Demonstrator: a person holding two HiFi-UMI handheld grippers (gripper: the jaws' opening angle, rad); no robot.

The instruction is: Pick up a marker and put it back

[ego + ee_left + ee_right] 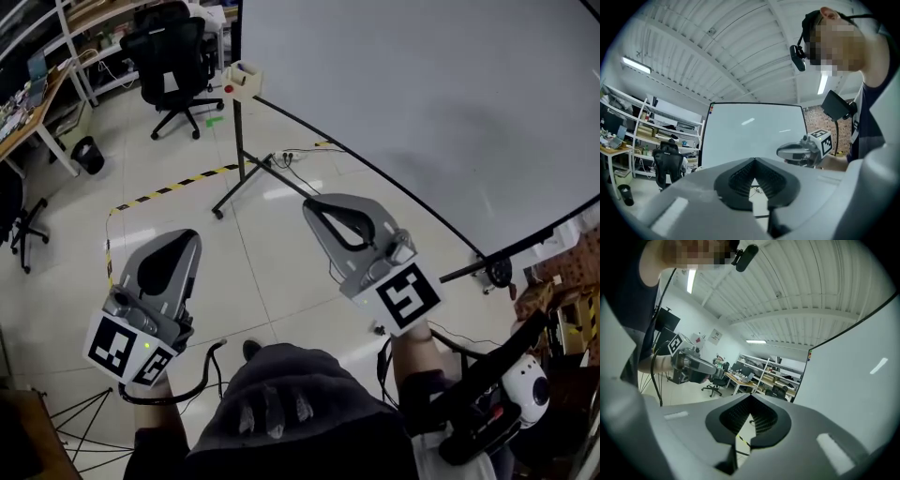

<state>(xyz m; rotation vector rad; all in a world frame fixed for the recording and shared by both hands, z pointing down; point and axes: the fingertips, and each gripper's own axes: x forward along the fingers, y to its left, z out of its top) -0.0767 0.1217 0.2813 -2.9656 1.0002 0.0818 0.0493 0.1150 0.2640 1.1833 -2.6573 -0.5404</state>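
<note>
- Both tools are held level in front of the person, near the large white board on a black stand (pixel 422 103).
- Left tool (pixel 190 236): jaw tips meet, only the ribbed hollow behind them gapes, nothing in it.
- Right tool (pixel 311 206): the same, fully closed and empty.
- No marker can be made out for certain. A small tan box (pixel 244 79) sits at the board's far corner with a red spot (pixel 228 89) touching its side. I take this for the marker holder, but it is too small to read. It is well apart from both tools.
- Stage: empty closed tools and a holder out of reach fit either a walk towards the box or a marker already back in it. The frames do not settle which.

Risks, as judged:
- The stand's splayed black legs (pixel 230 192) and loose cables on the tiled floor (pixel 286 159) lie between the person and the box. A foot caught there could jolt the board and shake the box.
- Closed jaws brought against the box would push it rather than take anything, and a box perched on a corner could tip or spill.
- A slim round marker pinched off-centre may twist out of the pads and drop to the floor.
- The board's face is close on the right, so a wide swing of the right tool could scrape it.
</note>
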